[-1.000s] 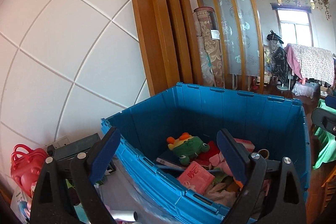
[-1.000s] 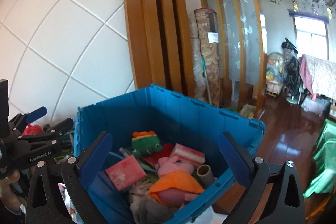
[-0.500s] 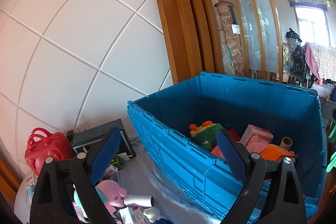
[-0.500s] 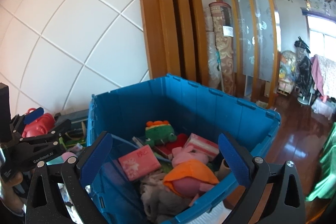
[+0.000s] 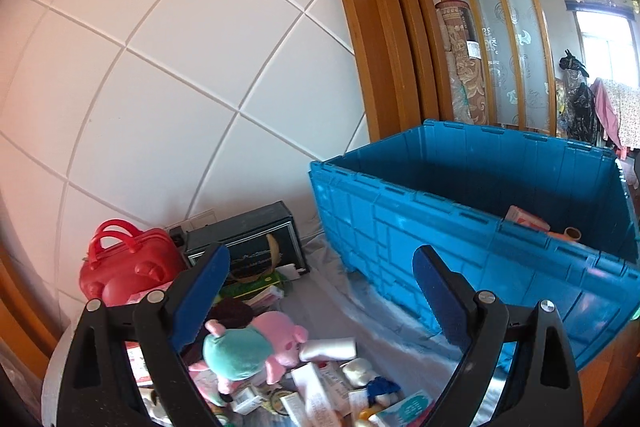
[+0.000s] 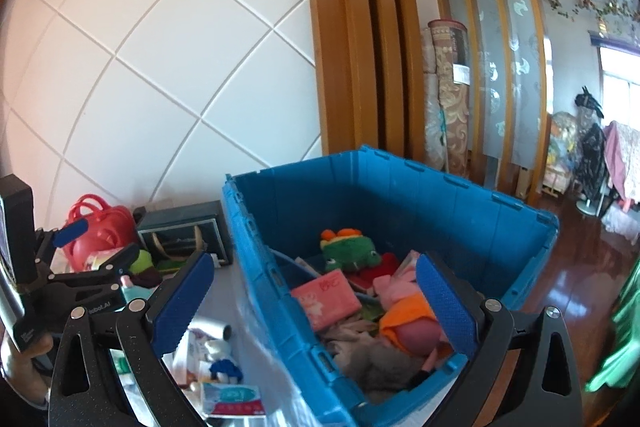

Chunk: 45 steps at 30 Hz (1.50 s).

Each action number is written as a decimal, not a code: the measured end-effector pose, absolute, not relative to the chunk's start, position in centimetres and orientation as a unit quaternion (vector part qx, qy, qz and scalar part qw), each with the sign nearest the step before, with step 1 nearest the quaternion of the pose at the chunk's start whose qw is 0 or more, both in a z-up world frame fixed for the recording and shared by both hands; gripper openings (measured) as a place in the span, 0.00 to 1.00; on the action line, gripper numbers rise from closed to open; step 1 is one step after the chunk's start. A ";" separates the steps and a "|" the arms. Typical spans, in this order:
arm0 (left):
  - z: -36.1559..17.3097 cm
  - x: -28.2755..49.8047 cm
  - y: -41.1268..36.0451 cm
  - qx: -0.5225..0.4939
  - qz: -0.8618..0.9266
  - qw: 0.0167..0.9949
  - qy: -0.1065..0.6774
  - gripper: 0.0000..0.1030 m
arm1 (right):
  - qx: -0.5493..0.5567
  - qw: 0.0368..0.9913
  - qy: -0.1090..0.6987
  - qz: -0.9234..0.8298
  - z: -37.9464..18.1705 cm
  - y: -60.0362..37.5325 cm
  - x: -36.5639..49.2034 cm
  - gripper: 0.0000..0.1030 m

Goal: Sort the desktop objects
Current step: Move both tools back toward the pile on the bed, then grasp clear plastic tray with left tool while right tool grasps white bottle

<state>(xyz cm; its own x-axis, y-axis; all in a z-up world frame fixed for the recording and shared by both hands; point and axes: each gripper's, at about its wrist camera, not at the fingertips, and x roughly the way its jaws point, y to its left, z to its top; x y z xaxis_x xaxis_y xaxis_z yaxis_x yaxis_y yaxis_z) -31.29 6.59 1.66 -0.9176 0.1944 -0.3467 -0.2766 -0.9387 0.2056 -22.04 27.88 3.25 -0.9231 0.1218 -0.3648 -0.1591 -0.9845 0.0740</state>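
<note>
**Left tongs swinging from bin to clutter**

Swinging away from the blue bin (image 5: 460, 251), the left gripper (image 5: 320, 299) is now hanging over the clutter on the table, jaws spread wide and holding nothing. Below it, a pink plush pig (image 5: 256, 347) is lying on its side, its long axis running left to right with the snout pointing right, toward the bin. Just right of the snout, a white tube (image 5: 330, 349) is lying level. Over the bin's near edge, the right gripper (image 6: 312, 303) is hovering, also released and empty.
</note>
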 end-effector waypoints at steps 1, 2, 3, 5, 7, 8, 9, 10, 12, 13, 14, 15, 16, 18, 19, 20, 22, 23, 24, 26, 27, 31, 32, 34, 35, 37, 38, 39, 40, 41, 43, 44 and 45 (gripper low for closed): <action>1.6 -31.0 5.1 -0.160 0.971 0.115 0.132 0.91 | -0.184 0.068 0.053 0.979 3.1 27.0 -21.9 1.00; 1.5 -30.7 3.6 -0.159 0.972 0.109 0.137 0.91 | -0.185 0.068 0.051 0.979 3.0 26.0 -21.8 1.00; 1.3 -30.5 2.1 -0.158 0.972 0.101 0.141 0.91 | -0.187 0.071 0.048 0.979 2.8 25.0 -21.6 1.00; 0.9 -30.1 -0.9 -0.160 0.972 0.088 0.150 0.91 | -0.189 0.069 0.045 0.979 2.3 23.1 -21.2 1.00; 0.3 -29.8 -3.4 -0.166 0.970 0.079 0.156 0.91 | -0.196 0.066 0.045 0.977 1.7 21.3 -21.1 1.00; -0.1 -29.7 -4.5 -0.171 0.969 0.077 0.158 0.91 | -0.201 0.066 0.044 0.976 1.3 20.4 -21.0 1.00; -0.6 -29.6 -5.6 -0.176 0.968 0.076 0.159 0.91 | -0.206 0.067 0.042 0.975 0.9 19.6 -21.1 1.00; -1.2 -29.4 -6.5 -0.180 0.967 0.077 0.161 0.91 | -0.213 0.068 0.039 0.974 0.4 18.7 -21.1 1.00; -2.5 -29.0 -8.0 -0.189 0.964 0.085 0.164 0.91 | -0.222 0.065 0.037 0.972 -0.4 17.2 -21.2 1.00; -3.3 -28.7 -8.6 -0.195 0.962 0.090 0.168 0.91 | -0.225 0.063 0.036 0.972 -0.8 16.6 -21.2 1.00; -4.4 -28.4 -9.2 -0.201 0.959 0.096 0.174 0.91 | -0.230 0.062 0.035 0.971 -1.2 15.9 -21.3 1.00; -5.5 -28.2 -9.7 -0.209 0.956 0.102 0.181 0.91 | -0.236 0.059 0.029 0.969 -1.6 15.3 -21.4 1.00; -6.8 -28.0 -10.1 -0.221 0.951 0.108 0.186 0.91 | -0.249 0.057 0.018 0.967 -2.3 14.7 -21.7 1.00; -9.5 -27.7 -10.8 -0.247 0.942 0.127 0.188 0.91 | -0.282 0.053 -0.002 0.958 -4.0 13.5 -22.4 1.00; -10.8 -27.6 -11.0 -0.264 0.936 0.135 0.189 0.91 | -0.295 0.039 -0.002 0.955 -4.9 13.3 -22.7 0.99; -12.1 -27.4 -11.3 -0.275 0.932 0.142 0.189 0.91 | -0.303 0.028 0.001 0.953 -5.7 13.2 -22.9 0.99; -14.2 -27.1 -11.3 -0.291 0.923 0.164 0.192 0.91 | -0.315 0.015 0.008 0.949 -7.1 13.1 -22.9 0.99; -15.2 -27.0 -11.1 -0.300 0.916 0.176 0.199 0.91 | -0.321 0.009 0.012 0.947 -7.9 13.0 -23.0 0.99; -16.1 -26.8 -10.9 -0.304 0.909 0.191 0.209 0.91 | -0.326 0.003 0.016 0.945 -8.7 12.9 -23.0 0.99; -17.8 -26.4 -10.4 -0.308 0.896 0.218 0.236 0.91 | -0.345 -0.004 0.021 0.939 -10.4 12.6 -23.0 0.99; -18.6 -26.1 -10.2 -0.310 0.889 0.229 0.248 0.91 | -0.355 -0.007 0.018 0.935 -11.3 12.3 -23.0 0.99; -21.6 -25.9 -9.5 -0.330 0.860 0.285 0.265 0.91 | -0.406 -0.011 0.005 0.914 -15.7 10.8 -22.9 0.99; -22.2 -26.0 -9.4 -0.333 0.854 0.296 0.270 0.91 | -0.415 -0.011 0.006 0.910 -16.7 10.5 -22.7 0.99; -23.3 -26.2 -9.0 -0.338 0.840 0.315 0.286 0.91 | -0.435 -0.005 0.009 0.901 -18.8 10.3 -22.3 0.98; -23.7 -26.3 -8.9 -0.337 0.833 0.327 0.292 0.91 | -0.445 -0.002 0.015 0.896 -19.9 10.2 -22.1 0.97; -24.4 -26.5 -8.7 -0.336 0.819 0.353 0.302 0.91 | -0.463 0.005 0.035 0.886 -21.8 10.4 -21.9 0.96; -24.7 -26.7 -8.7 -0.338 0.811 0.366 0.307 0.91 | -0.472 0.006 0.046 0.880 -22.6 10.5 -21.8 0.96; -24.9 -27.0 -8.7 -0.340 0.802 0.382 0.310 0.91 | -0.480 0.008 0.055 0.876 -23.4 10.5 -21.8 0.95; -25.3 -27.3 -8.6 -0.342 0.792 0.397 0.314 0.91 | -0.485 0.013 0.060 0.872 -24.1 10.5 -21.8 0.93; -25.7 -27.5 -8.6 -0.343 0.783 0.407 0.323 0.91 | -0.491 0.021 0.060 0.869 -24.8 10.5 -21.9 0.92; -26.4 -27.9 -8.4 -0.343 0.762 0.429 0.344 0.91 | -0.503 0.035 0.059 0.862 -25.9 10.4 -22.1 0.88; -26.8 -28.2 -8.4 -0.342 0.753 0.438 0.351 0.91 | -0.509 0.043 0.060 0.858 -26.5 10.4 -22.2 0.87; -27.0 -28.5 -8.4 -0.343 0.745 0.450 0.354 0.91 | -0.518 0.051 0.059 0.852 -27.1 10.4 -22.4 0.84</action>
<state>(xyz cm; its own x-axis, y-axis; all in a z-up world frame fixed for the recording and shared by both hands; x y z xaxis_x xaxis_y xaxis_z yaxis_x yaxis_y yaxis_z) -28.51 -8.35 -27.04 -0.3600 0.4275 -0.8292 -0.9127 -0.3454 0.2182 -22.37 10.41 -27.15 -0.4588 0.0260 -0.8881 -0.1490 -0.9877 0.0480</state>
